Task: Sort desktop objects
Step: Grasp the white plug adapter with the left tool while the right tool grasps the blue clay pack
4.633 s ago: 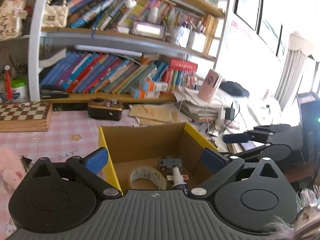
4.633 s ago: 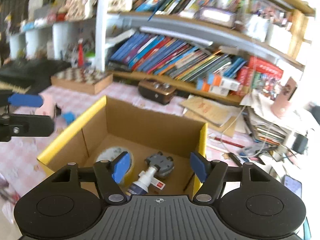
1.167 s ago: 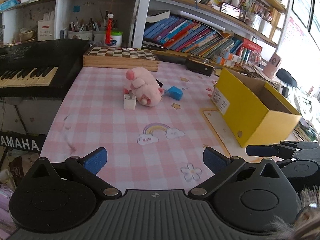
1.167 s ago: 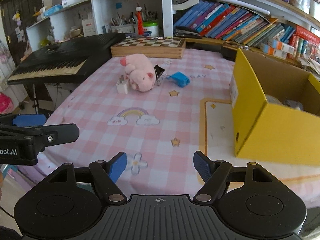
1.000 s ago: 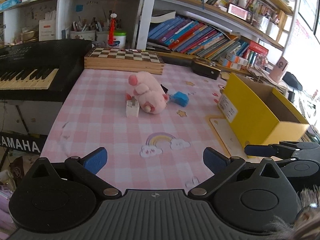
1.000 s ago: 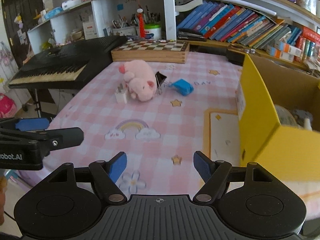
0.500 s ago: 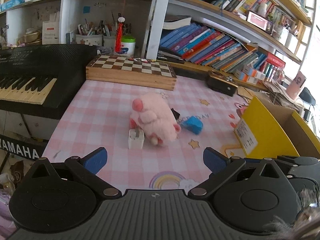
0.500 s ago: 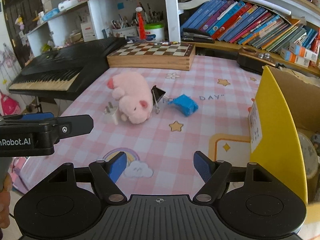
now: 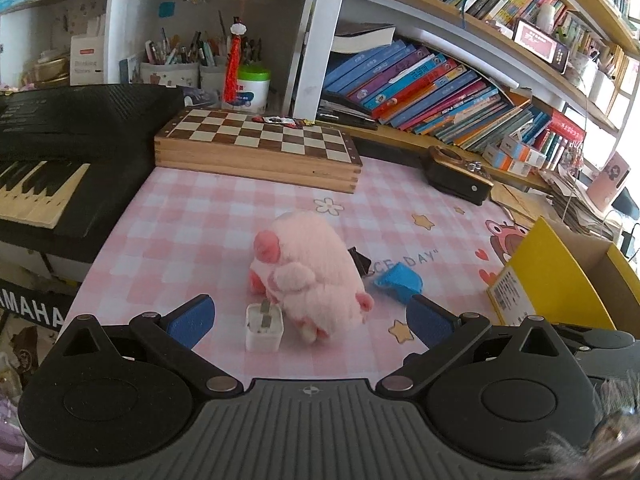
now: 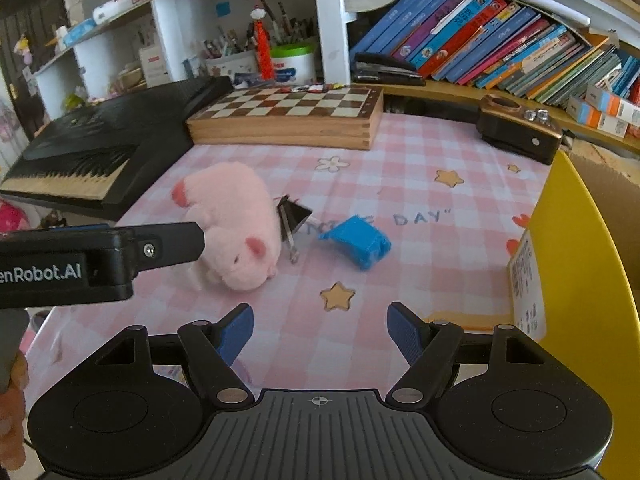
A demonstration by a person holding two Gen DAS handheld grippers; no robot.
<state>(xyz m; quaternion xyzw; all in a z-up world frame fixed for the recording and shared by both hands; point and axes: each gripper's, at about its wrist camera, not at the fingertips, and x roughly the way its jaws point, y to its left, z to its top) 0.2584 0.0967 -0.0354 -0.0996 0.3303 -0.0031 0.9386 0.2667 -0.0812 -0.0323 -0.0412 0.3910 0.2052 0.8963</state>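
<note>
A pink plush pig (image 9: 308, 272) (image 10: 236, 224) lies on the pink checked desk mat. A white plug adapter (image 9: 264, 327) stands at its near side. Behind the pig sit a black binder clip (image 10: 292, 216) and a small blue object (image 9: 398, 282) (image 10: 358, 242). The yellow cardboard box (image 9: 556, 280) (image 10: 576, 300) stands to the right. My left gripper (image 9: 308, 322) is open, with the adapter and the pig's near end between its fingers' line, untouched. My right gripper (image 10: 320, 332) is open and empty over the mat, short of the blue object.
A wooden chessboard box (image 9: 256, 152) lies at the back of the mat and a black keyboard (image 9: 60, 152) runs along the left edge. A dark wooden radio (image 9: 458, 174) sits back right. Shelves of books and pen pots rise behind.
Both grippers have moved forward toward the pig and the small items, which now appear larger and closer. Both stay open and empty. Nothing on the mat has shifted.
</note>
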